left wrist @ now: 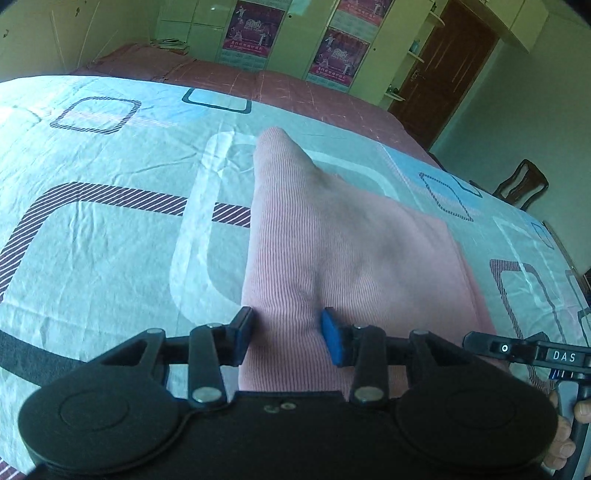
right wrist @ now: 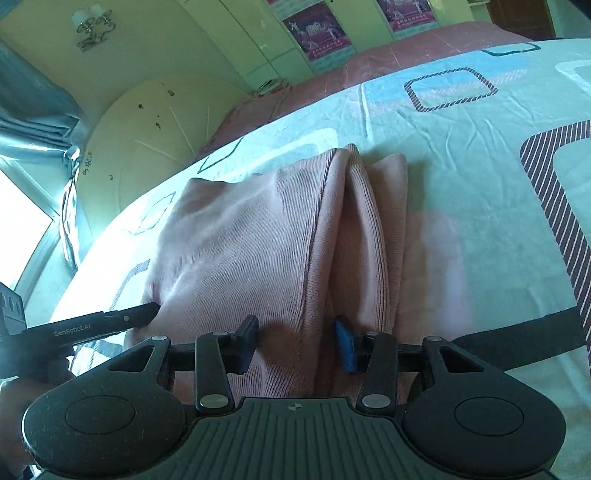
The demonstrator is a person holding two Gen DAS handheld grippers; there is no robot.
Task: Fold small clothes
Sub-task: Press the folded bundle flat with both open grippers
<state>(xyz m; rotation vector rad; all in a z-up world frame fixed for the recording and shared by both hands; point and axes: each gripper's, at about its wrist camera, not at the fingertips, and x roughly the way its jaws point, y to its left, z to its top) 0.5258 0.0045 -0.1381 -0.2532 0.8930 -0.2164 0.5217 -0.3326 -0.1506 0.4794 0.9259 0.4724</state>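
A pink ribbed garment (left wrist: 332, 240) lies on the patterned bedsheet (left wrist: 110, 221), its near edge raised between the fingers. My left gripper (left wrist: 288, 332) is shut on a bunched fold of that near edge. In the right wrist view the same pink garment (right wrist: 258, 240) shows in several folds with a seam running down it, and my right gripper (right wrist: 295, 339) is shut on its near edge. The left gripper's finger (right wrist: 110, 321) shows at the left, touching the garment's side. The right gripper's tip (left wrist: 517, 347) shows at the right in the left wrist view.
The light blue sheet with square patterns covers the bed, over a dark pink cover (left wrist: 258, 85) farther back. Wardrobes with posters (left wrist: 251, 33) line the far wall. A brown door (left wrist: 450, 62) and a wooden chair (left wrist: 521, 184) stand at right. A curtained window (right wrist: 29, 184) is at left.
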